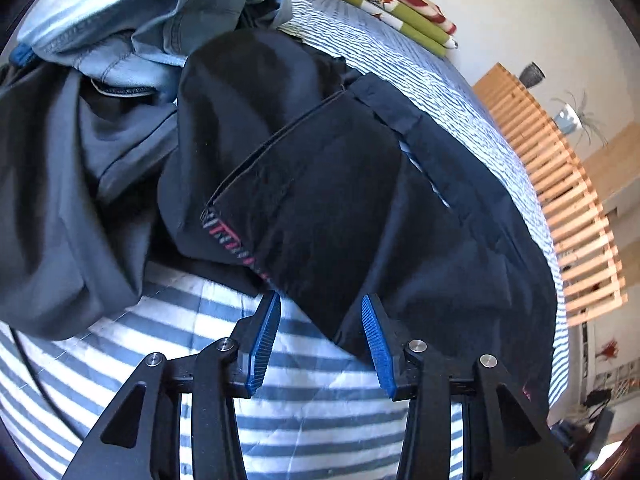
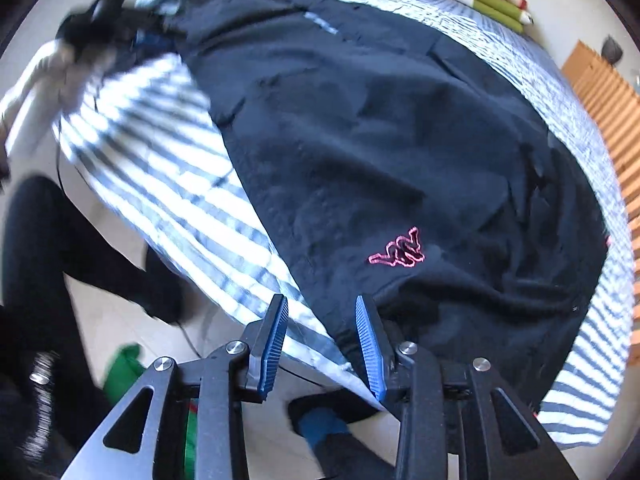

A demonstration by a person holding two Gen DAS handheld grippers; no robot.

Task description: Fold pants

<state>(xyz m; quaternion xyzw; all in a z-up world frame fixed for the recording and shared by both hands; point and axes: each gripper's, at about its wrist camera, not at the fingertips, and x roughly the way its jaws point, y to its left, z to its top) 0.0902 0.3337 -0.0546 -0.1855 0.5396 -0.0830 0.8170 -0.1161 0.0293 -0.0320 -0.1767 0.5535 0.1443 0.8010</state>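
Dark navy pants (image 1: pixel 340 184) lie spread across a blue-and-white striped bed cover (image 1: pixel 300 408). In the right wrist view the same pants (image 2: pixel 380 140) show a pink outline logo (image 2: pixel 400 254) near their lower edge. My left gripper (image 1: pixel 320 296) is open just above the pants' near edge; a corner of dark cloth reaches in between the blue pads (image 1: pixel 266 336) without being pinched. My right gripper (image 2: pixel 321 298) is open too, over the bed's edge where the pants' hem meets the striped cover (image 2: pixel 160 152). Its pads (image 2: pixel 370 344) press on nothing.
Light-blue jeans (image 1: pixel 132 20) and a grey garment (image 1: pixel 60 200) are piled left of the pants. A folded green-and-red blanket (image 1: pixel 380 0) lies at the far end, with a wooden slatted frame (image 1: pixel 560 200) along the right. A person's dark legs and blue-socked foot (image 2: pixel 320 424) stand beside the bed, by something green (image 2: pixel 124 368).
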